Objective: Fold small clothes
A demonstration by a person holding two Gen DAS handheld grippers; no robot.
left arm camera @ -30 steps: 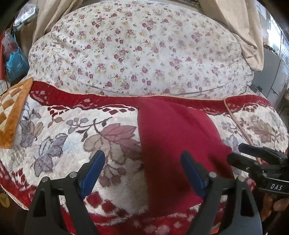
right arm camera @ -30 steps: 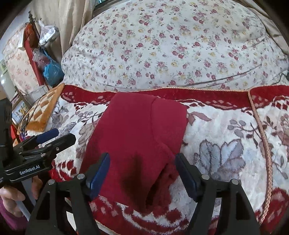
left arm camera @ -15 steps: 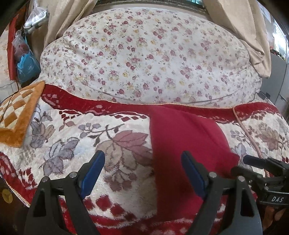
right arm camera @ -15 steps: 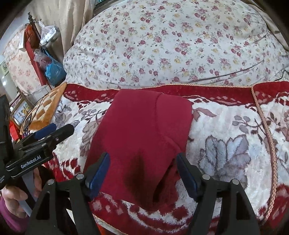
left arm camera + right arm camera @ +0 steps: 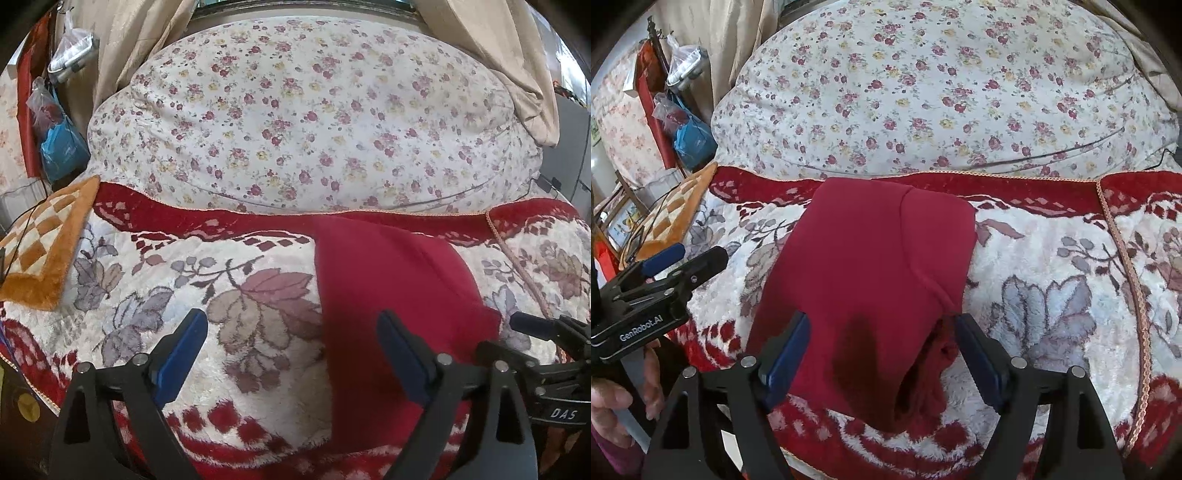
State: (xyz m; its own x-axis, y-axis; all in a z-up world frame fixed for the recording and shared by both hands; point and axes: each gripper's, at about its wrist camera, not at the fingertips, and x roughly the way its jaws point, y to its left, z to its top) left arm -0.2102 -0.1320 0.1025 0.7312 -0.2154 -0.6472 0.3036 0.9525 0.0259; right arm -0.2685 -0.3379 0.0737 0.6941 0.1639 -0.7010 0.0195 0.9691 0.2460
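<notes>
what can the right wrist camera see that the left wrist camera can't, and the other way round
Only the right wrist view shows the red garment's near end with its dark patch, and the hand under the left gripper.

Only the left wrist view shows the right gripper from the side and the grey unit.

Both show the garment, the floral blanket, the flowered duvet and the orange checkered mat. Both grippers' jaws are opening.

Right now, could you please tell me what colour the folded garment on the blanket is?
Plain dark red; the garment shows best in the right wrist view.
</notes>
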